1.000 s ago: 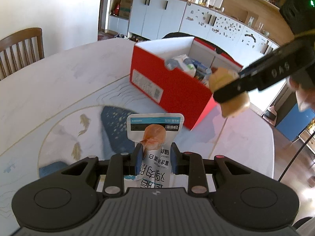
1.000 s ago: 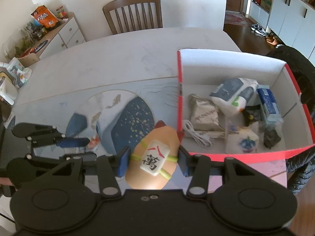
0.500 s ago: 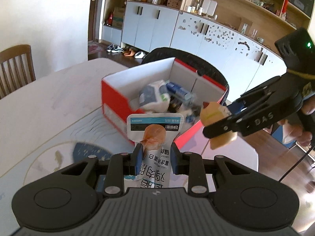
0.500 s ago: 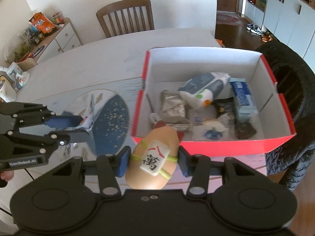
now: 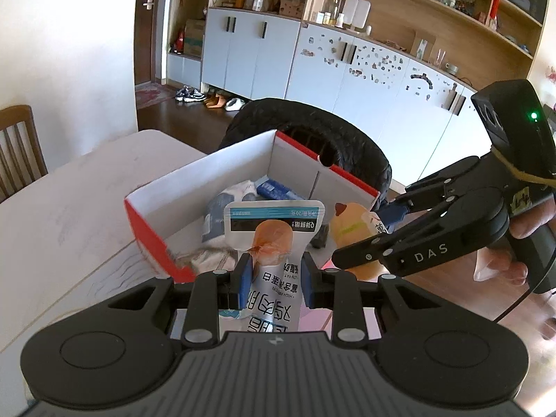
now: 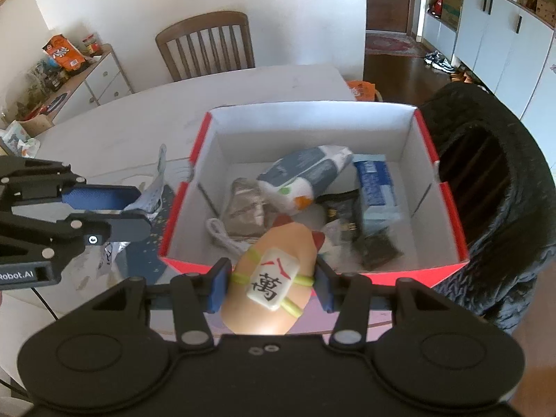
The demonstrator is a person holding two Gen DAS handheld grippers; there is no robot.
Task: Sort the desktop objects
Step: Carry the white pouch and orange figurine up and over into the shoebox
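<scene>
A red box with white inner walls (image 6: 448, 205) (image 5: 153, 229) stands on the table and holds several packets. My right gripper (image 6: 272, 286) is shut on a tan plush toy (image 6: 274, 271) with a mahjong tile strapped on by green bands, held over the box's near rim. In the left wrist view that toy (image 5: 351, 229) and the right gripper (image 5: 368, 243) hang to the right, over the box. My left gripper (image 5: 274, 274) is shut on a white and blue snack pouch (image 5: 274, 229), upright, just before the box's near corner. In the right wrist view the left gripper (image 6: 139, 208) stays left of the box.
A black padded jacket (image 6: 493, 187) drapes over a chair right behind the box. A wooden chair (image 6: 205, 48) stands at the table's far side. The pale table (image 6: 139, 118) has a blue fish pattern (image 6: 146, 260) left of the box. White cabinets (image 5: 312, 69) line the room.
Both grippers have carried their loads toward the box. The plush toy now hangs over the box's near rim, and the pouch has risen to the box's corner.
</scene>
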